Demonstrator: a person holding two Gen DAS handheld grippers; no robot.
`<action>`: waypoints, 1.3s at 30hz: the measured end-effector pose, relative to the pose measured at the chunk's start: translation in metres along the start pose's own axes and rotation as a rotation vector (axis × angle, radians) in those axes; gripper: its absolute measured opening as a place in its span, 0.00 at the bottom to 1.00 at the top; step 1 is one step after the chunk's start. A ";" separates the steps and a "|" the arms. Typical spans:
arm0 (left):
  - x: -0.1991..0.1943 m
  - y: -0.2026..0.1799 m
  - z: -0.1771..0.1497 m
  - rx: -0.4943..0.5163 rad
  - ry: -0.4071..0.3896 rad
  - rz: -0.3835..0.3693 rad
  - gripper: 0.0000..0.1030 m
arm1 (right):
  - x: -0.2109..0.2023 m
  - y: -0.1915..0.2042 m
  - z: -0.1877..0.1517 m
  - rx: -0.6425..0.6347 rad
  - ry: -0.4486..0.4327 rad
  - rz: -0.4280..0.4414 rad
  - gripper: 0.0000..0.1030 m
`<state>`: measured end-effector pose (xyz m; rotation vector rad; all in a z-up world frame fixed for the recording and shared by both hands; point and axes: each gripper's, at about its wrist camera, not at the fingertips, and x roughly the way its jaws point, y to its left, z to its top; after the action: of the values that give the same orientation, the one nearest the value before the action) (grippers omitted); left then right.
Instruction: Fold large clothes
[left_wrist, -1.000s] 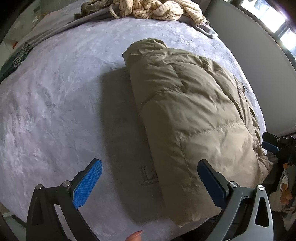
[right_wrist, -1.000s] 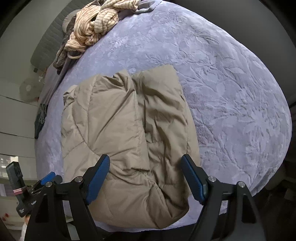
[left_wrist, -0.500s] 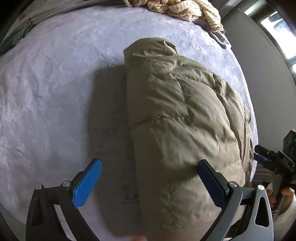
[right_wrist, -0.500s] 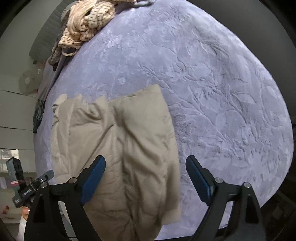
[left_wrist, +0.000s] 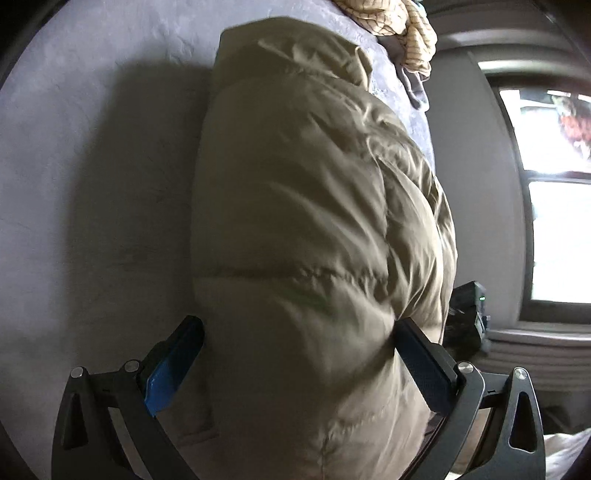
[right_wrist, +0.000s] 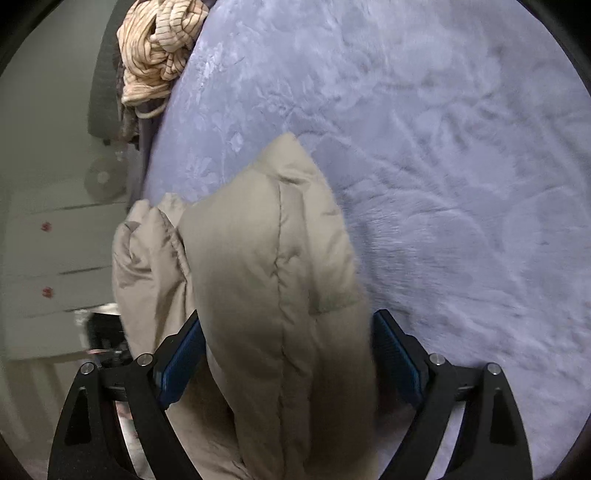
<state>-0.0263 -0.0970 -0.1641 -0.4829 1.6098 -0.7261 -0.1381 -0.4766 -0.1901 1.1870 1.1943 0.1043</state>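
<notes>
A khaki puffer jacket (left_wrist: 314, 203) lies folded into a thick bundle on a lavender bed cover (left_wrist: 92, 184). My left gripper (left_wrist: 298, 322) is open and straddles the bundle's near end, which bulges up between the blue pads (left_wrist: 170, 369). In the right wrist view the jacket (right_wrist: 266, 258) also fills the gap of my right gripper (right_wrist: 288, 315). Its jaws are opening, and the jacket's edge sits between them. The near end of the jacket is hidden below both views.
A striped cream garment (right_wrist: 159, 48) is heaped at the far end of the bed cover (right_wrist: 443, 184). White drawers (right_wrist: 55, 258) and a small fan (right_wrist: 103, 177) stand beyond one bed edge. A window (left_wrist: 554, 221) is on the other side.
Both grippers have sunk down and forward onto the jacket, which now fills the space between their fingers. The right jaws have spread wider. The jacket has not shifted on the bed.
</notes>
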 end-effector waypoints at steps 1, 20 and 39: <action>0.003 0.001 0.002 -0.005 0.005 -0.008 1.00 | 0.003 -0.001 0.001 0.014 0.003 0.069 1.00; 0.046 0.006 0.020 -0.010 0.085 -0.043 1.00 | 0.068 0.035 0.022 -0.188 0.269 0.012 1.00; -0.075 -0.031 0.077 0.261 -0.084 -0.008 0.75 | 0.060 0.150 0.009 -0.198 0.041 0.046 0.51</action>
<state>0.0588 -0.0825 -0.0931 -0.3254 1.4109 -0.8958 -0.0307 -0.3793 -0.1187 1.0419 1.1643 0.2764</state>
